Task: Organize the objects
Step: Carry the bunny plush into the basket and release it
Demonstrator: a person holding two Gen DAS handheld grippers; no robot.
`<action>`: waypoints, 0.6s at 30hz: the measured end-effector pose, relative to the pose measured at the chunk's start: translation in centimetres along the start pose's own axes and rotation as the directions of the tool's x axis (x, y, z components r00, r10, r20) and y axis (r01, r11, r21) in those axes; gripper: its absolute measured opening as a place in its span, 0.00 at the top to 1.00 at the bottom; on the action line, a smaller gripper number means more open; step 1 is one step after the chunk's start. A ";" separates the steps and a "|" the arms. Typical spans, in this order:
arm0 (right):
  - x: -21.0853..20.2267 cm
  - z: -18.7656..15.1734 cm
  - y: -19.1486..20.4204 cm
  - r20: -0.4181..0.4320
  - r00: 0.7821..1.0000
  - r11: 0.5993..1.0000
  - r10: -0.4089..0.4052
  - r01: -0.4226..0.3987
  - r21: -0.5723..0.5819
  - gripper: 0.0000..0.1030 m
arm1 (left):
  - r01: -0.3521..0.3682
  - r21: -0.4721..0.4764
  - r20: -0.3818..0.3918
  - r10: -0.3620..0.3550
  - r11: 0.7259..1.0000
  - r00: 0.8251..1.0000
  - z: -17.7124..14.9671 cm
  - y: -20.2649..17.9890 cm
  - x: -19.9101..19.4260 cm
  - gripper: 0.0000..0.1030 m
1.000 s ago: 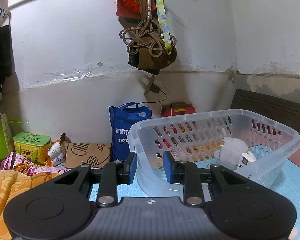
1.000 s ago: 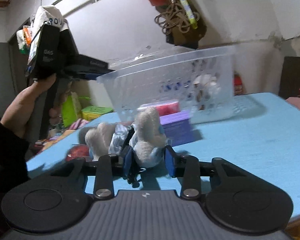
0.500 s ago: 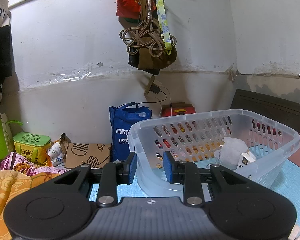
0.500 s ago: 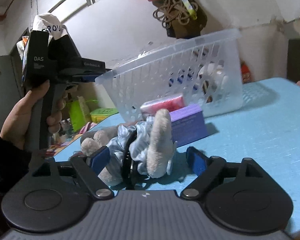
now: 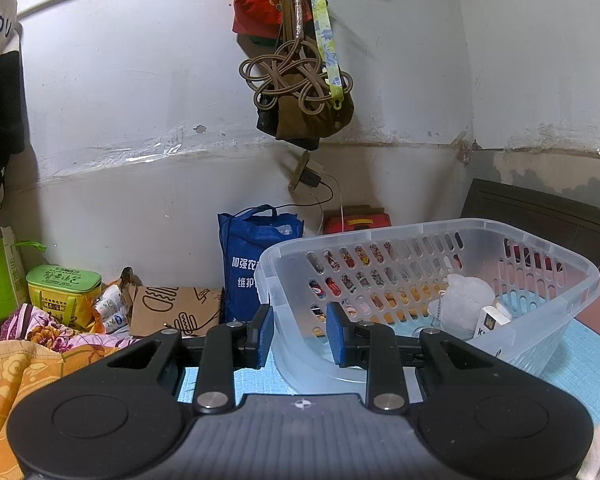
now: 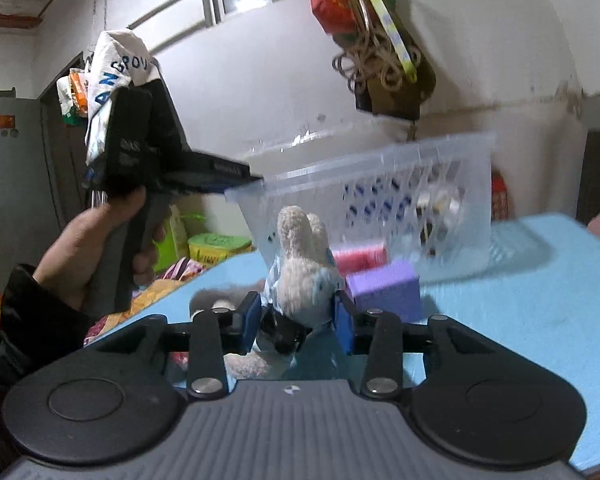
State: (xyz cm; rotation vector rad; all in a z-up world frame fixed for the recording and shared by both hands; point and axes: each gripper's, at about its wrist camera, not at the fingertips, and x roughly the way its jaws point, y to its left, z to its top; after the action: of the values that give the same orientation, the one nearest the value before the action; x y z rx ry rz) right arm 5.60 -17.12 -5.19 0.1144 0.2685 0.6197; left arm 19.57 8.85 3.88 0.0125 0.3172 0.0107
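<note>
A clear plastic basket (image 5: 548, 276) stands on the blue table and holds a white fluffy toy (image 5: 466, 300) and a small white box (image 5: 492, 320). My left gripper (image 5: 300, 334) is shut on the basket's near-left rim. In the right wrist view my right gripper (image 6: 298, 320) is shut on a beige plush rabbit in pale blue clothes (image 6: 300, 276), held upright above the table. The basket (image 6: 380, 196) is behind it, tilted, with the left gripper on its rim.
A purple box (image 6: 384, 290) and a pink box (image 6: 360, 258) lie on the blue table (image 6: 520, 308) in front of the basket. Bags, a blue tote (image 5: 252, 264) and a green tin (image 5: 64, 284) sit beyond the table's left side.
My right gripper opened wide around the plush rabbit, then closed on it and raised it upright. The left gripper and the basket have stayed put.
</note>
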 end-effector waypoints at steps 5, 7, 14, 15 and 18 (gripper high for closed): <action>-0.4 1.9 0.5 0.038 0.999 0.998 -0.038 0.040 -0.043 0.66 | 0.003 -0.001 0.001 -0.003 1.000 1.000 0.0 0.0 -0.1 0.68; -0.5 2.6 0.5 0.049 0.997 0.997 -0.051 0.054 -0.054 0.73 | 0.003 -0.001 0.001 -0.003 1.000 1.000 0.0 0.0 -0.1 0.68; 0.2 3.2 0.5 0.016 0.998 0.995 -0.066 0.067 -0.080 0.73 | 0.004 -0.002 0.001 -0.004 1.000 1.000 0.0 0.0 -0.1 0.68; 0.0 3.0 0.6 0.021 0.998 0.995 -0.066 0.067 -0.077 0.73 | 0.003 -0.001 0.001 -0.003 1.000 1.000 0.0 0.0 -0.1 0.68; -0.5 3.3 1.1 0.042 0.997 0.994 -0.062 0.065 -0.091 0.74 | 0.004 -0.003 0.002 -0.004 1.000 1.000 0.0 -0.1 -0.1 0.68</action>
State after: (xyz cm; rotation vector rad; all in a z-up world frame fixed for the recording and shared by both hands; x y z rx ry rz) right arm 5.51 -16.63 -1.69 0.0287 0.2047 0.5649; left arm 19.48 8.78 3.92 0.0093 0.3155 0.0076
